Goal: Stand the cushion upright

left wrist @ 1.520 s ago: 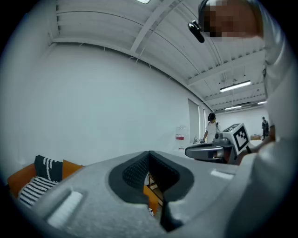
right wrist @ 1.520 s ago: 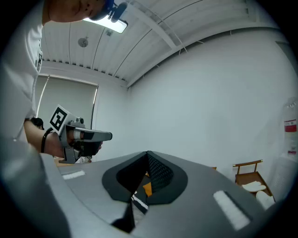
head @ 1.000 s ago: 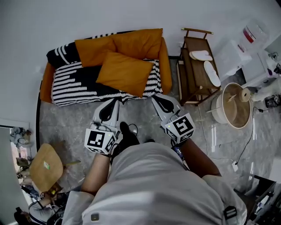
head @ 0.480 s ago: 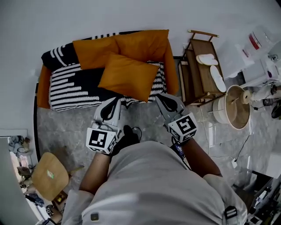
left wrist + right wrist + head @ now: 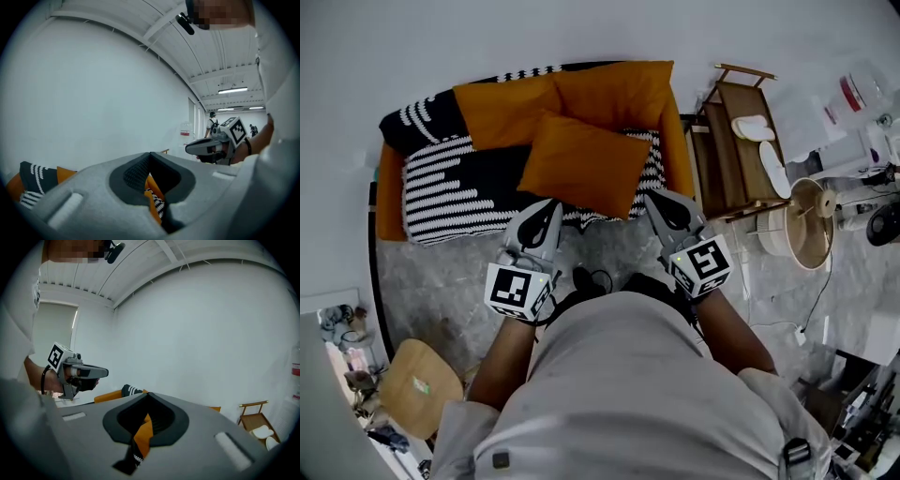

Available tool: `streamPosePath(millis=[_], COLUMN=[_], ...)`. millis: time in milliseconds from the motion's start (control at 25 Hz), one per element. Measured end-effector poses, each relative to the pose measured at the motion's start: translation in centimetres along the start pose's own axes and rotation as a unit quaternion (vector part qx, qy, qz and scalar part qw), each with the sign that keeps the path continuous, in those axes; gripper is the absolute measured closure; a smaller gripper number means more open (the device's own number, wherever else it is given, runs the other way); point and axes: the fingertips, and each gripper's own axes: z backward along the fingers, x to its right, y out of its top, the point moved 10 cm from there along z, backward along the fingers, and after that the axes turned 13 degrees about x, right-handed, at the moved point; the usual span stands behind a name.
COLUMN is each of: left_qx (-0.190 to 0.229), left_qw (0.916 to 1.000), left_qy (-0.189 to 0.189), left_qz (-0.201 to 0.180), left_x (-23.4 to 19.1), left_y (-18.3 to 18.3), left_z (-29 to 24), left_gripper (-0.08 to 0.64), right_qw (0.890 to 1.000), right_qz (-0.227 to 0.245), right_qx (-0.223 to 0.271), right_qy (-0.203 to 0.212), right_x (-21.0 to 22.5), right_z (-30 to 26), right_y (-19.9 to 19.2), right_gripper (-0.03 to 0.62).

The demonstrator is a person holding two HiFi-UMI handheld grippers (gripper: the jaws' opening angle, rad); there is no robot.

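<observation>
Pointing toward the orange sofa (image 5: pixel 671 141), both claws were clenched, w/ nothing btwn the jaws. The left grey two-jaw gripper (image 5: pixel 549 208) and right grey two-jaw gripper (image 5: pixel 655 200) were side by side near the seat's front edge, either side of the cushion's front corner. The orange rectangular fabric cushion (image 5: pixel 584 164) lay flat on the black-and-white striped throw (image 5: pixel 459 187), its far edge by two orange back cushions (image 5: pixel 506 111), not yet upright. A wooden rack (image 5: pixel 733 173) w/ white slippers (image 5: pixel 756 127) stood beside the sofa's right arm. A round wooden stool (image 5: pixel 422 386) sat on the grey marble floor (image 5: pixel 441 281), well apart.
</observation>
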Motion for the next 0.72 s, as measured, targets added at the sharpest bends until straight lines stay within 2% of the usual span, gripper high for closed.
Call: streamPosePath(millis=[320,720], left_qx=[0.003,-0.012], left_qw=[1.0,0.9989], left_qy=[0.003,0.041], left_qz=[0.001,-0.02], left_x=[-2.4,-3.4], left_y=[-0.2,-0.9], left_z=[-4.1,-13.5], left_gripper=[0.557,0.557], right_qw=[1.0,0.999], right_qz=[-0.012,-0.023], right_qx=[-0.009,-0.011], right_qy=[-0.003,0.037], right_x=[3.8,14.8], right_z=[-3.2,-7.6], right_y=[-1.1,-2.3], right_gripper=[0.581,0.581])
